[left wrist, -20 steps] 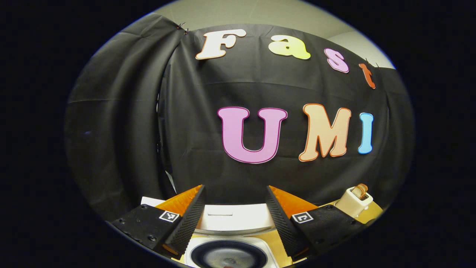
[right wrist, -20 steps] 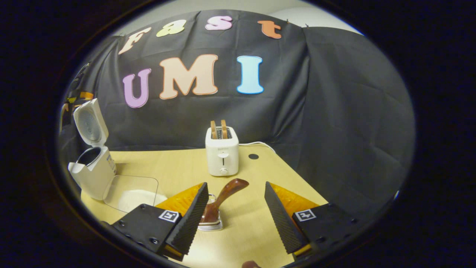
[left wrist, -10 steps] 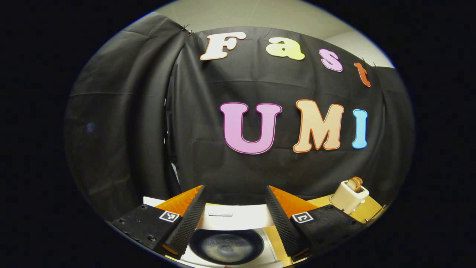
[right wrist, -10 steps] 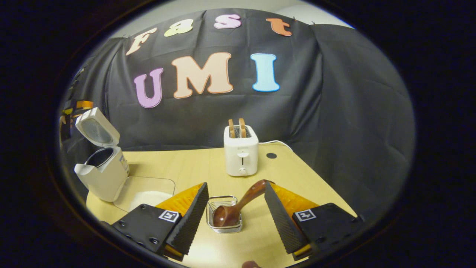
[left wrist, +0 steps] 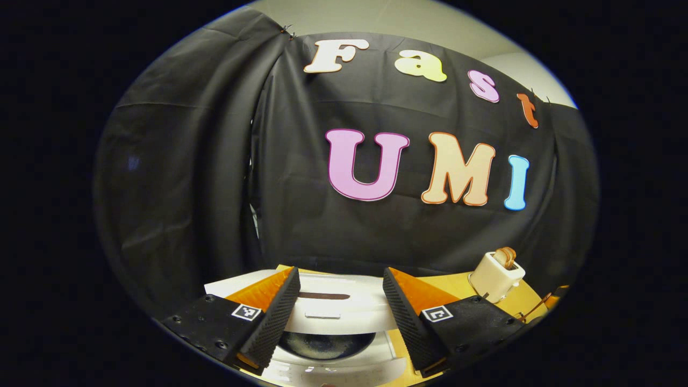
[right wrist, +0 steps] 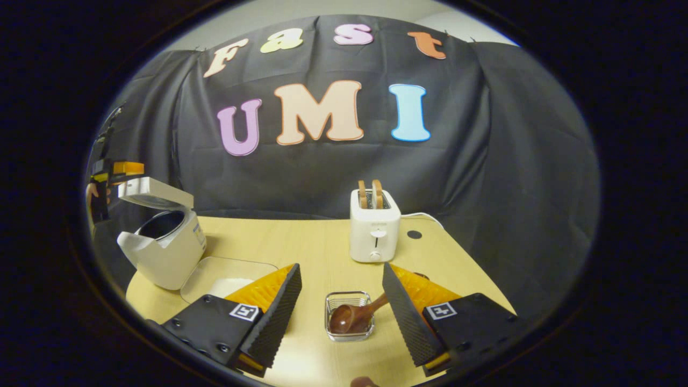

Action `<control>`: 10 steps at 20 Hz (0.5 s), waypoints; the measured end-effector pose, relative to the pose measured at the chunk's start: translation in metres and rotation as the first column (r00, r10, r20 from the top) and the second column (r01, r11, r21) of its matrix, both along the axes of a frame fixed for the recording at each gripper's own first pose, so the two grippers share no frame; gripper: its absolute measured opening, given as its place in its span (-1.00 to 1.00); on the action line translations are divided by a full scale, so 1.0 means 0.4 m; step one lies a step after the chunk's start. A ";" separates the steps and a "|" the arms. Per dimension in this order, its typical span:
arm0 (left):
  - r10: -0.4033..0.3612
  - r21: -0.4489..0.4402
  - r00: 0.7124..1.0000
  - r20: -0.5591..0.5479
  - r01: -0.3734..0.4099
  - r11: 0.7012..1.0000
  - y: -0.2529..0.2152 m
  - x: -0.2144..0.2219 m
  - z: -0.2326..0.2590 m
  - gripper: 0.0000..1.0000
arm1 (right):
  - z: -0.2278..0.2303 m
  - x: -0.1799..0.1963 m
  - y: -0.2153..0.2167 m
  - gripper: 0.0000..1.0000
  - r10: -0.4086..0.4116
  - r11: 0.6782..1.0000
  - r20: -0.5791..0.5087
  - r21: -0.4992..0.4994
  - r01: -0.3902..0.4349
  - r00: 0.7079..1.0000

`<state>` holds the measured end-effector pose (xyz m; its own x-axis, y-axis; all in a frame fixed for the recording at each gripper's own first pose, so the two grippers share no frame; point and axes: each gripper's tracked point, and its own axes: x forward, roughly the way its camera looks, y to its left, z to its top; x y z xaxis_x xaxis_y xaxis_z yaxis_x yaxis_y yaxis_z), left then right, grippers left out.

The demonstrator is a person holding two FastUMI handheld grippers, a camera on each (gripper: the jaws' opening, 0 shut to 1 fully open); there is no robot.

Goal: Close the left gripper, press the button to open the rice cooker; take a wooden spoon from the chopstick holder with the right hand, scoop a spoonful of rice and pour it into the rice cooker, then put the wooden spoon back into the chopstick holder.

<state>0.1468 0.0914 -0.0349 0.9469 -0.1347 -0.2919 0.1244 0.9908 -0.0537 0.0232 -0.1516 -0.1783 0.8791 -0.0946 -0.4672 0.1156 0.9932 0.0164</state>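
Lowered since a second ago: the rice cooker's lid (right wrist: 156,192), which stood upright before and now hangs half-closed over the pot, and the right gripper's outlook has shifted so the chopstick holder sits nearer its middle. Left gripper view: left gripper (left wrist: 339,309), fingers spread wide apart with nothing between them, held just above the rice cooker (left wrist: 336,344); the lid's white top shows between the fingers, with the dark inner pot (left wrist: 327,344) open beneath it. Toaster (left wrist: 495,274), white, with bread in its slots, stands well to the right of the rice cooker on the wooden table (left wrist: 529,301). Right gripper view: right gripper (right wrist: 341,309), fingers likewise spread apart and empty, poised over the table (right wrist: 301,242). Chopstick holder (right wrist: 349,324), a clear square container, stands on the table well to the right of the rice cooker (right wrist: 164,247), between the two fingers and touching neither as far as can be judged. Wooden spoon (right wrist: 355,317), dark brown, rests in the holder with its bowl down inside and its handle leaning up toward the right-hand finger, which hides its end. Clear tray (right wrist: 226,271) holding white rice (right wrist: 223,287) lies just beside the rice cooker, on its holder side. Toaster (right wrist: 374,228) stands behind the holder, farther from the cooker. Left gripper (right wrist: 115,172) is seen just beyond the lid's raised edge; its finger spacing cannot be told from here.
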 end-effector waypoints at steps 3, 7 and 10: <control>0.002 0.009 1.000 -0.027 -0.002 1.000 0.005 -0.038 -0.051 0.84 | -0.009 0.005 0.025 0.90 0.021 1.000 -0.006 0.003 -0.021 1.000; 0.002 -0.014 0.998 -0.057 -0.003 1.000 0.008 -0.076 -0.109 0.88 | -0.012 0.006 0.042 0.90 0.040 0.999 -0.013 0.002 -0.040 0.999; 0.005 -0.014 0.998 -0.066 -0.006 1.000 0.006 -0.090 -0.135 0.88 | -0.013 0.006 0.053 0.90 0.042 0.999 -0.014 0.010 -0.042 0.999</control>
